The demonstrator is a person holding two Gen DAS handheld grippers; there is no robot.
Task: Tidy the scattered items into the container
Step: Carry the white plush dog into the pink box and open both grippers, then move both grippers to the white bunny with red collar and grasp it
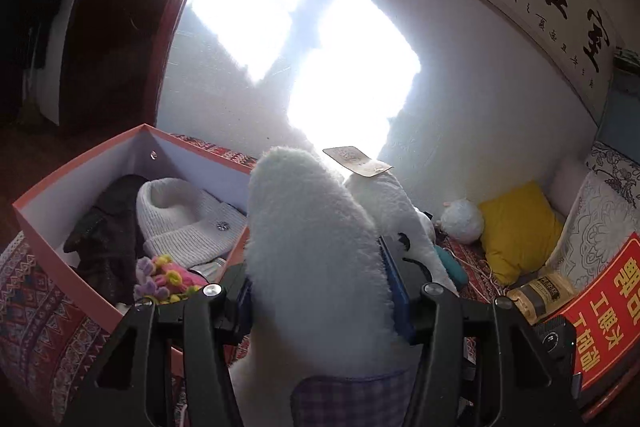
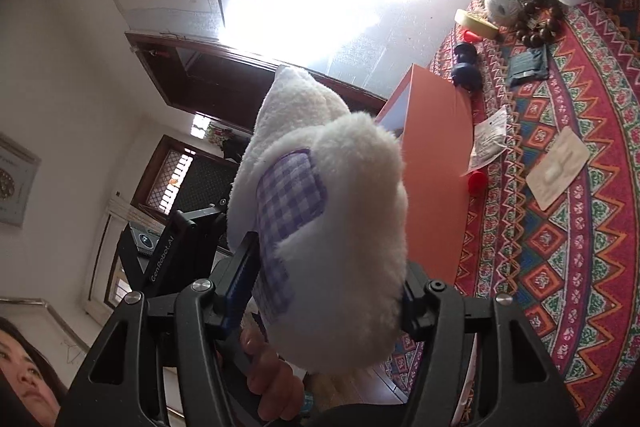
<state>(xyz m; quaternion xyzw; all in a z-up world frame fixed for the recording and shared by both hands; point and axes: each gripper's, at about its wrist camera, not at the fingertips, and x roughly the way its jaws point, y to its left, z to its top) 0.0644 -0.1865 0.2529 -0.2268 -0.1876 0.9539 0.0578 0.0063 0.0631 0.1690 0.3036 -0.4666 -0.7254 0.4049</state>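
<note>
Clamping one white plush toy (image 1: 316,247) together, left hand-held gripper (image 1: 320,291) and right hand-held gripper (image 2: 320,291), beside the box (image 1: 80,171)

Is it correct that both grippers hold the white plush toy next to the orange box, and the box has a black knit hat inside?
Not quite: the knit hat in the orange box is white, as the left wrist view shows. The rest holds: the left gripper and right gripper both hold the white plush toy.

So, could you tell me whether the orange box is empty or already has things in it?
Partly filled: the orange box is open and holds a white knit hat, dark clothing and a colourful fuzzy toy.
</note>
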